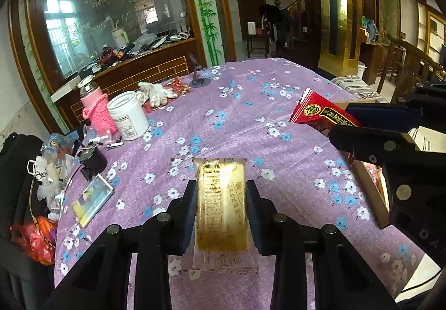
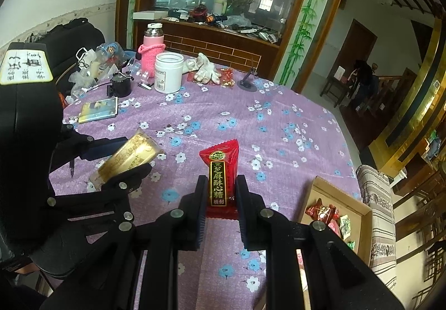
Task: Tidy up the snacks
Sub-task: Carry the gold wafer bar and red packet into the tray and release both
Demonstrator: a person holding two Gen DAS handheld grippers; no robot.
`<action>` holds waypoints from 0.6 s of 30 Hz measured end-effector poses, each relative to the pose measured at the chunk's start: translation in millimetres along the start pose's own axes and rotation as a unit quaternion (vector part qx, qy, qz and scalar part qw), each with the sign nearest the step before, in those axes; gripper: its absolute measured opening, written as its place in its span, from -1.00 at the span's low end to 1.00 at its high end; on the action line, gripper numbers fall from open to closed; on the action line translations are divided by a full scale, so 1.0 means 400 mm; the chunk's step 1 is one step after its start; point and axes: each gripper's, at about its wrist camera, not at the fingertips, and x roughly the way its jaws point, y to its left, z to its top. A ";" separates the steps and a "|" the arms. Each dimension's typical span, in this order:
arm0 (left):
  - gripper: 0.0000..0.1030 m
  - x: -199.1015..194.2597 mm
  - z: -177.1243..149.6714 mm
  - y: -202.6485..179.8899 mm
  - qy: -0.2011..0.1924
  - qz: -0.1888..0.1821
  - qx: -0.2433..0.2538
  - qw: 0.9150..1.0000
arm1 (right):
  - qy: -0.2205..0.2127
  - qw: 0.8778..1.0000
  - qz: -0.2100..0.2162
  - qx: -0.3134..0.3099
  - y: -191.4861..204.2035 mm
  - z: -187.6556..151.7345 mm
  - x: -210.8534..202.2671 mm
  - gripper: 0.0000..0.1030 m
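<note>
My left claw (image 1: pixel 221 198) grasps a gold biscuit packet (image 1: pixel 221 212) between its pads, held above the bench (image 1: pixel 251 120). My right claw (image 2: pixel 218 195) grasps a red candy packet (image 2: pixel 221 173), also clear of the floral cloth. A cardboard box (image 2: pixel 359 209) holding wrapped sweets sits at the bench edge, right of the right claw.

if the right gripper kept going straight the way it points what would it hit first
Probably bare purple tablecloth. The right gripper, shut on the red candy pack, tilts down toward open cloth; nothing stands closer, though depth is unclear.
</note>
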 end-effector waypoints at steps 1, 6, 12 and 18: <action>-0.32 0.003 0.004 -0.011 0.000 -0.003 0.003 1.000 | 0.001 1.000 -0.002 0.003 -0.010 -0.005 0.000 -0.64; -0.32 0.016 0.023 -0.072 0.002 -0.026 0.013 1.000 | 0.017 0.999 -0.007 0.035 -0.077 -0.037 0.005 -0.64; -0.32 0.041 0.051 -0.185 0.008 -0.065 0.028 0.997 | 0.046 0.994 -0.023 0.096 -0.213 -0.116 0.004 -0.64; -0.33 0.062 0.085 -0.292 0.018 -0.121 0.030 0.992 | 0.074 0.985 -0.042 0.152 -0.347 -0.215 -0.003 -0.64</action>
